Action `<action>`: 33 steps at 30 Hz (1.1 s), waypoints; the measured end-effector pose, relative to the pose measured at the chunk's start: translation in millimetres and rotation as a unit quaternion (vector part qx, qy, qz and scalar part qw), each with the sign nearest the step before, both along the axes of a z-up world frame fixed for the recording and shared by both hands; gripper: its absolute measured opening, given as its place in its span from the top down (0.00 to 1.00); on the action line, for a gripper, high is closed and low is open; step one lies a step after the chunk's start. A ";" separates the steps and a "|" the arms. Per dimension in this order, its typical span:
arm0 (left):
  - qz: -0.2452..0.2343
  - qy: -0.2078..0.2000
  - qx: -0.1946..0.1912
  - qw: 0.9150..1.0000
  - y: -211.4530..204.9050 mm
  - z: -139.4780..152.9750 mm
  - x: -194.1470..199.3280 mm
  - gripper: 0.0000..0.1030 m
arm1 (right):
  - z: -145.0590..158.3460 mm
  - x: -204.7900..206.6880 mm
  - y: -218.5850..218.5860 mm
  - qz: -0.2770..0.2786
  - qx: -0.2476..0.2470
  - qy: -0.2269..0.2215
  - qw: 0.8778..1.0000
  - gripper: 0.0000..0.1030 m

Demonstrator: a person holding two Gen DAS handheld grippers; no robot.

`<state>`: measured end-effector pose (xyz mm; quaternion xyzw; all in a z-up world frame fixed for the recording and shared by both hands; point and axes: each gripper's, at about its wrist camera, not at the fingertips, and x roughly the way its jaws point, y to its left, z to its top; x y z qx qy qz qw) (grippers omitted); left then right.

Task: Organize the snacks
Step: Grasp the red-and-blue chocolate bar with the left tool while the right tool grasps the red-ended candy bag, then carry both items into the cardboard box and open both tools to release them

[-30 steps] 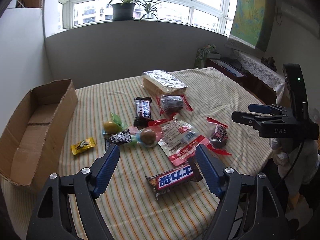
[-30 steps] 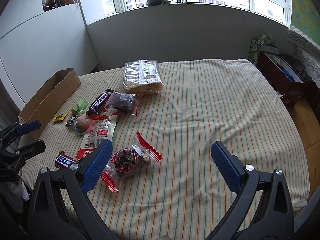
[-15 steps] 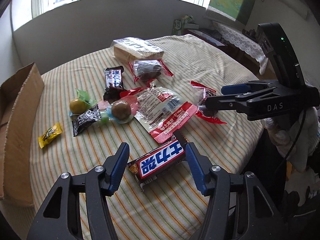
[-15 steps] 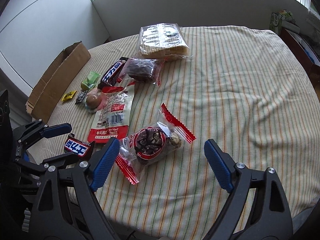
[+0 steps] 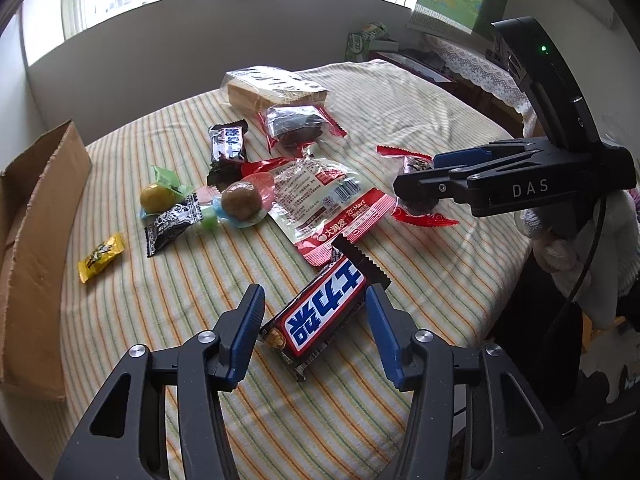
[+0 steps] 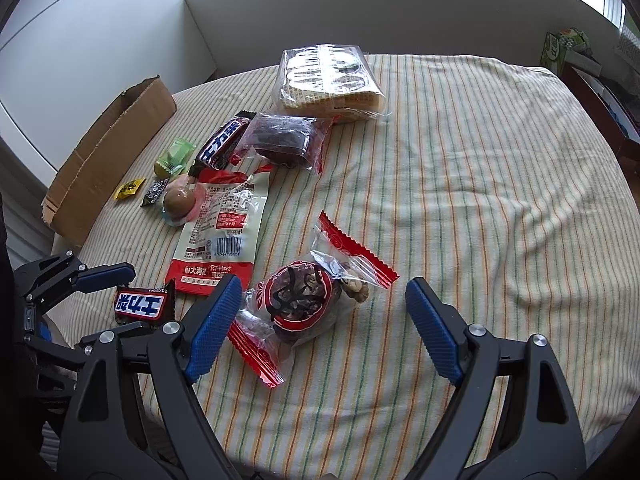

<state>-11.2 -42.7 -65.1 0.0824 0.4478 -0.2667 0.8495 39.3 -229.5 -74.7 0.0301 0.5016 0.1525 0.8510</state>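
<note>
Left gripper (image 5: 314, 322) closing around Snickers bar (image 5: 324, 314), pads not yet touching | right gripper (image 6: 320, 316) wide, closing over red-trimmed pastry packet (image 6: 308, 300) | both snacks lying on striped cloth (image 6: 460, 184)

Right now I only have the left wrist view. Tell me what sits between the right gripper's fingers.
Observer: The right gripper is closing around the red-trimmed snack packet, which lies on the cloth.
Operator: Report the pad clearance.
Observer: One pad stands well clear of the packet; the other is at its wrapper's edge.
Operator: Describe the contents.
Observer: A pale walnut shows beside the dark filling.
</note>
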 end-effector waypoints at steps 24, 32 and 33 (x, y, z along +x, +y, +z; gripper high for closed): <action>0.019 -0.003 0.021 1.000 -21.7 -9.0 -3.6 0.74 | -9.0 2.1 9.8 0.003 -0.043 0.005 0.999 0.32; 0.032 -0.001 0.003 0.999 -16.5 -9.7 -5.5 0.74 | -4.3 -5.4 7.7 0.009 -0.024 0.016 1.000 0.57; 0.035 -0.001 0.001 0.999 -15.2 -9.7 -5.7 0.74 | -4.4 -6.0 6.3 0.007 -0.020 0.018 1.000 0.57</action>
